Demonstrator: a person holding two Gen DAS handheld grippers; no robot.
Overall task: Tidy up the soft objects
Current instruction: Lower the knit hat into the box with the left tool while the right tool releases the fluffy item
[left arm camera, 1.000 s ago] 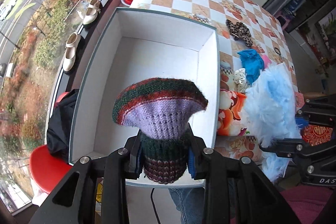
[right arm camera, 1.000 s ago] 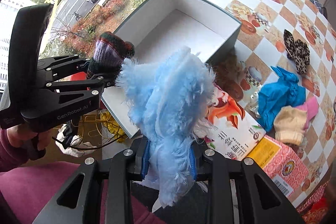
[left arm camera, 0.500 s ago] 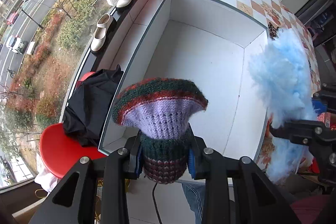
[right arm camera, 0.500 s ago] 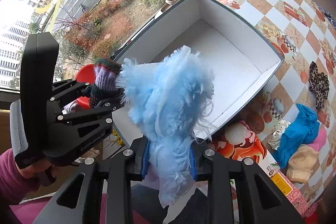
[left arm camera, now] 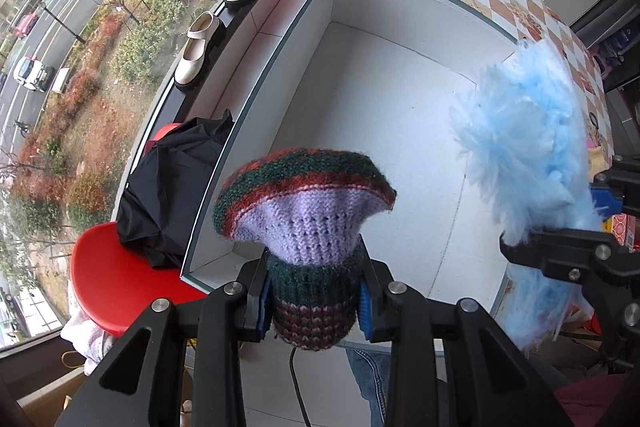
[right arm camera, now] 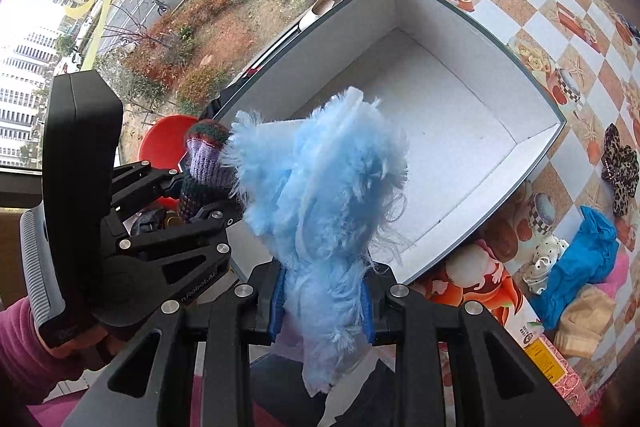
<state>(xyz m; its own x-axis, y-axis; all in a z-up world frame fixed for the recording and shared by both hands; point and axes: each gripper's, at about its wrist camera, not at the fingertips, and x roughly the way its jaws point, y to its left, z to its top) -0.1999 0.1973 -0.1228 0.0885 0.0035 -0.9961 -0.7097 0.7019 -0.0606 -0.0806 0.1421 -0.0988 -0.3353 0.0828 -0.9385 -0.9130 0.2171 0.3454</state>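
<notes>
Left wrist: striped knit sock [left arm camera: 308, 239]

The open white cardboard box [left arm camera: 404, 131] offers a bare floor for entry from above, bounded only by its upright walls
</notes>
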